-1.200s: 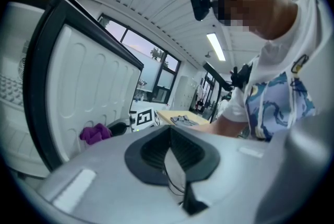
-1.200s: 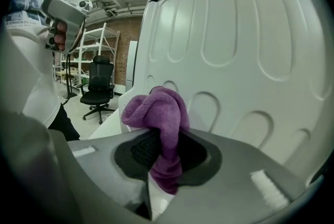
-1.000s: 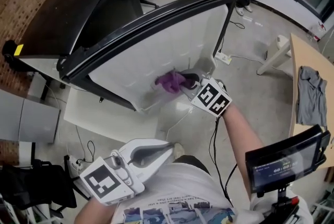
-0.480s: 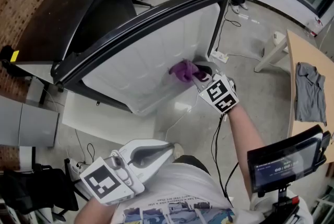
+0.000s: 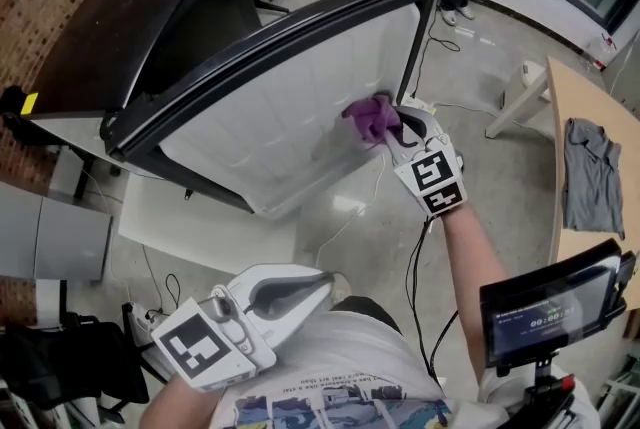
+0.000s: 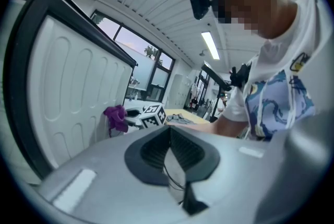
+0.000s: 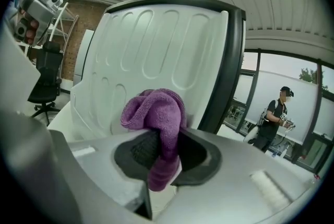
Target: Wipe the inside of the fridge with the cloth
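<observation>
Head view: right gripper is out at arm's reach, clamped on a bunched purple cloth. The cloth is held against the white ribbed liner of the open fridge door, near the corner by the black frame. The left gripper hangs low by the torso, well apart from the fridge. Left gripper view: its jaws are pressed together w/ nothing btwn them, and the cloth shows far off against the liner. Right gripper view: cloth is pinched mid-fold btwn the dark pads, w/ a thick wad bulging above and a tail hanging below. Looks like terry or microfibre (soft, light, floppy), so it'll prob. drag and bunch rather than slide. Best held by the folded middle, as here, wad forward. Writing: no brand legible. The marker cube carries only black squares, and the small screen has digits too small to read.
</observation>
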Available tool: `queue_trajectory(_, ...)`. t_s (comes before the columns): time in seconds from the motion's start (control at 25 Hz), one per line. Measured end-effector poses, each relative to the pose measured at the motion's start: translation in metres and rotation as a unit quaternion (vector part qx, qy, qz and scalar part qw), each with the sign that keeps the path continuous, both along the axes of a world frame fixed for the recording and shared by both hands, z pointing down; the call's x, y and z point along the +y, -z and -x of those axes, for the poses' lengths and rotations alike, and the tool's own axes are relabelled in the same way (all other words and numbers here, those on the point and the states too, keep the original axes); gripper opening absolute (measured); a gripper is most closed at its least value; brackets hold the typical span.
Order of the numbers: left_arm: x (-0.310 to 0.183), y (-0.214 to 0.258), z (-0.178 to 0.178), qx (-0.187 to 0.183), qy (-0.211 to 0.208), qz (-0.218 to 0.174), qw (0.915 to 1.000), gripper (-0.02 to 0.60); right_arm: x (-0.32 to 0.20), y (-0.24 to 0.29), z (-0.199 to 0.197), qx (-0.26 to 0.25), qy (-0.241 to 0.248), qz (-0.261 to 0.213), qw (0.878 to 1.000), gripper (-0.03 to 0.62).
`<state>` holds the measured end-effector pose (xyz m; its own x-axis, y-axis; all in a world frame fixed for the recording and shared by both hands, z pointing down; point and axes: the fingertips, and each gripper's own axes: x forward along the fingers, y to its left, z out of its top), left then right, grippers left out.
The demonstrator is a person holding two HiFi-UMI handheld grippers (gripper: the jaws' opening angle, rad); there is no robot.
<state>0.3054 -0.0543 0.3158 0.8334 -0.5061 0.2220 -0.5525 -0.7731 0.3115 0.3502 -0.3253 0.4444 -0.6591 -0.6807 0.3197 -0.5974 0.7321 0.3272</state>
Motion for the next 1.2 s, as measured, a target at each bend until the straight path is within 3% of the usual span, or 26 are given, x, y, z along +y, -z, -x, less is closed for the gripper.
queue_trajectory(0.2, 0.005, 0.001, 0.002, 0.001, 0.000, -0.002, 1.0000, 0.005, 0.014, 0.022, 0.009, -0.043, 0.012, 0.002, 0.999, 0.080)
queue_trajectory(0.48, 0.016, 0.004, 0.004, 0.001, 0.002, -0.005, 1.0000, 0.005, 0.063, 0.040, 0.055, -0.078, 0.077, 0.022, 0.994, 0.080)
queue_trajectory(0.84, 0.030, 0.003, 0.018, 0.008, 0.022, 0.001, 0.9997, 0.005, 0.141, 0.034, 0.133, -0.138, 0.169, 0.099, 0.971, 0.080)
queue_trajectory(1.0, 0.034, 0.002, 0.027, 0.007, 0.031, 0.003, 0.9995, 0.005, 0.163, 0.012, 0.158, -0.158, 0.180, 0.134, 0.962, 0.080)
queue_trajectory(1.2, 0.039, 0.000, 0.033, 0.004, 0.039, 0.008, 0.9992, 0.005, 0.169, -0.025, 0.171, -0.146, 0.158, 0.149, 0.965, 0.080)
